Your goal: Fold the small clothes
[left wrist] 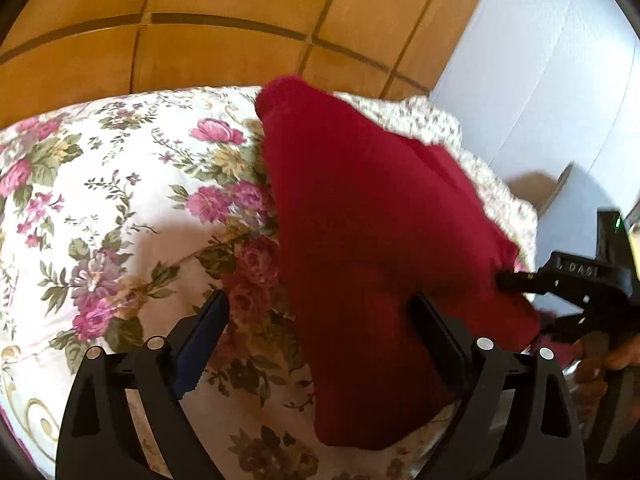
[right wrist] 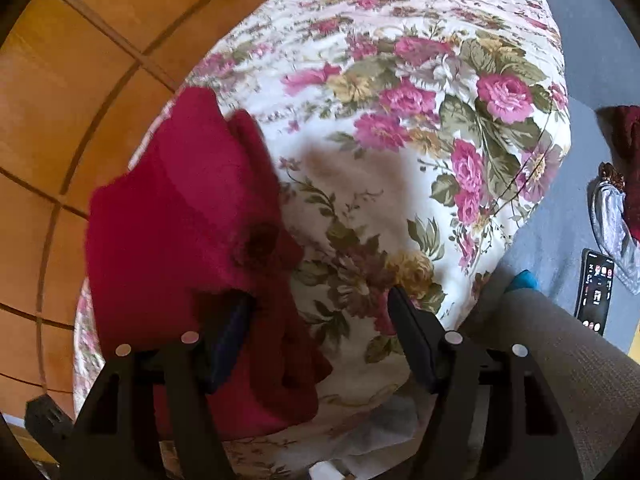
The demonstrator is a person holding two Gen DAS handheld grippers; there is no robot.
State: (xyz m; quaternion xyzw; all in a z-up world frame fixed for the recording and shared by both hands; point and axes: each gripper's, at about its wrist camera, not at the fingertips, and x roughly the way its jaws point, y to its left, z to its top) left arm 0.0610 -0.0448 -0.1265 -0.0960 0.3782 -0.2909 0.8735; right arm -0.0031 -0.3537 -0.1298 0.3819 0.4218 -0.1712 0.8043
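A dark red garment (left wrist: 360, 240) lies folded on a floral cloth (left wrist: 120, 200). My left gripper (left wrist: 320, 336) is open above it, its right finger (left wrist: 436, 340) over the red fabric and its left finger over the floral cloth. The right gripper (left wrist: 516, 280) shows at the right edge of the left wrist view, its tips at the garment's edge. In the right wrist view the red garment (right wrist: 180, 220) lies at the left, and my right gripper (right wrist: 320, 332) is open, its left finger (right wrist: 228, 332) over the red fabric.
The floral cloth (right wrist: 400, 120) covers a raised cushion-like surface. An orange tiled floor (left wrist: 200, 20) lies beyond. A blue-grey sheet (right wrist: 560, 220) at the right holds a phone (right wrist: 596, 292), a silver item and dark red fabric (right wrist: 628, 136). A grey-clad leg (right wrist: 560, 360) is at lower right.
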